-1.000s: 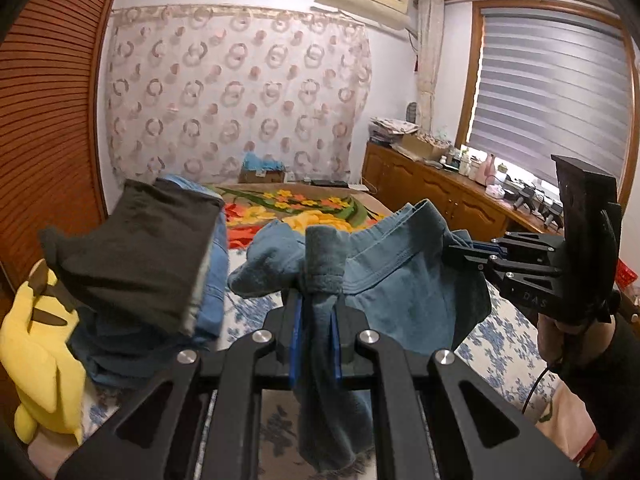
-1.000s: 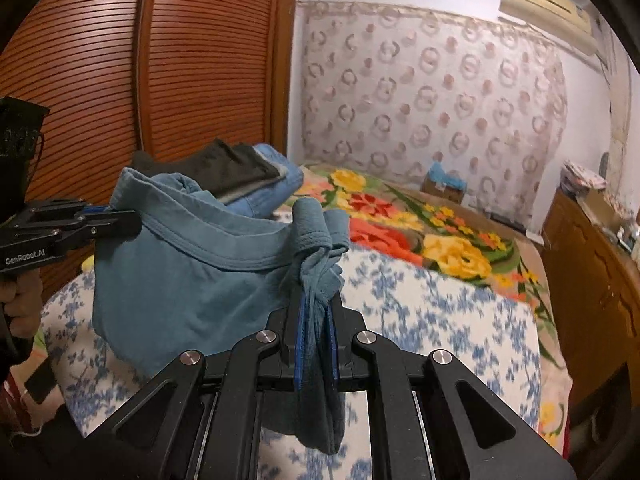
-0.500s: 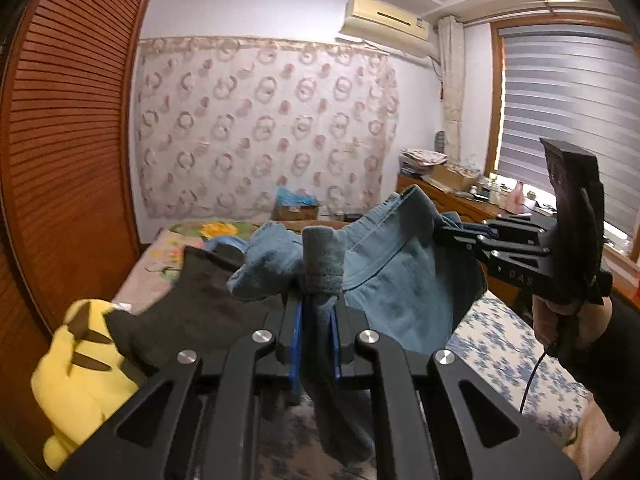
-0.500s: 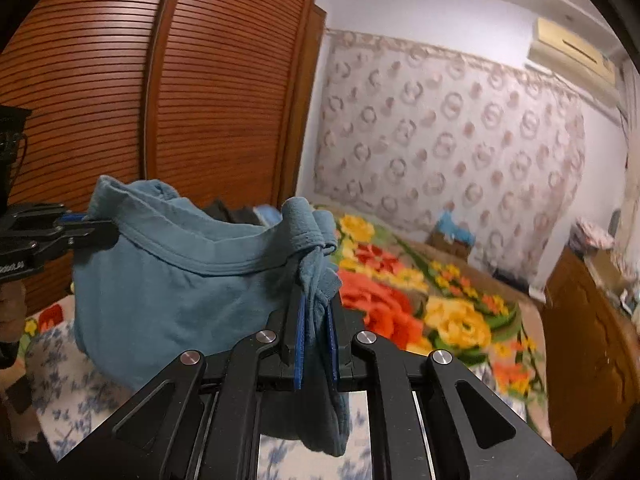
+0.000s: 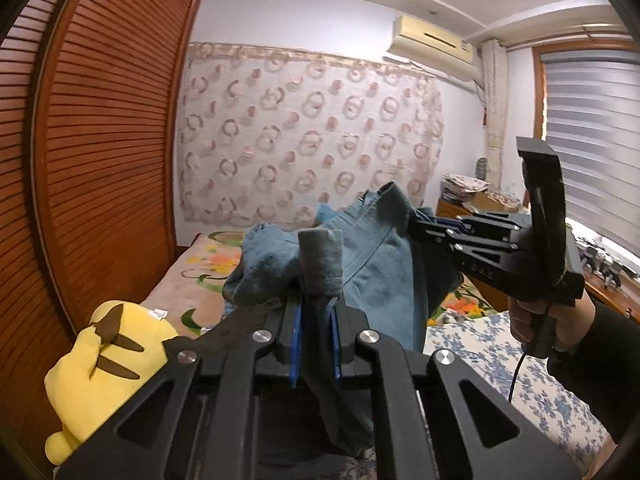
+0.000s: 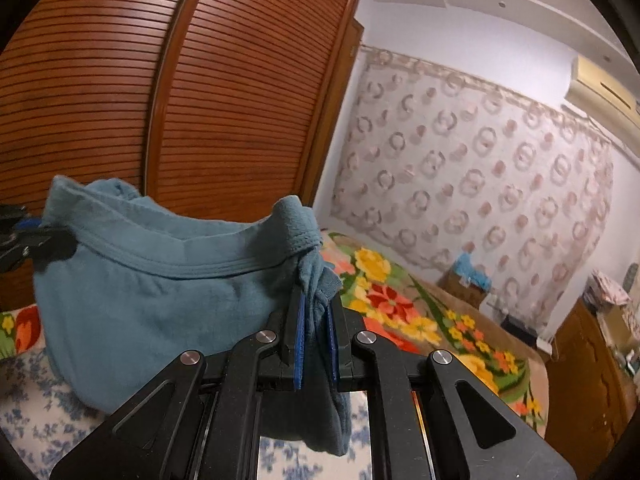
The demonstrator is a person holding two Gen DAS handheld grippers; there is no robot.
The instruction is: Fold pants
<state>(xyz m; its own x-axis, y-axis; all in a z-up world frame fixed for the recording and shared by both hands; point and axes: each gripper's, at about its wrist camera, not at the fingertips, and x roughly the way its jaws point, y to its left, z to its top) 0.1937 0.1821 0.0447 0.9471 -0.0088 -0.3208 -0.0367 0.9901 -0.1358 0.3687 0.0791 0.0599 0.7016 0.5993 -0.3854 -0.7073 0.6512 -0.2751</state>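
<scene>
Pants (image 6: 152, 296) hang stretched between both grippers, waistband pinched in each one's jaws.

Pants (image 5: 372, 264) hang above the bed (image 5: 504, 356), strung between the left gripper (image 5: 318, 320) in the near foreground and the right gripper (image 5: 432, 232) to its right, each clamped on the waistband. A plush toy (image 5: 100, 364) lies at the bed's left edge, against the slatted wardrobe doors (image 5: 100, 152). A curtain (image 5: 304, 140) hangs behind the bed, with an air conditioner (image 5: 432, 46) above it, a cabinet (image 6: 580, 376) along the right side.
</scene>
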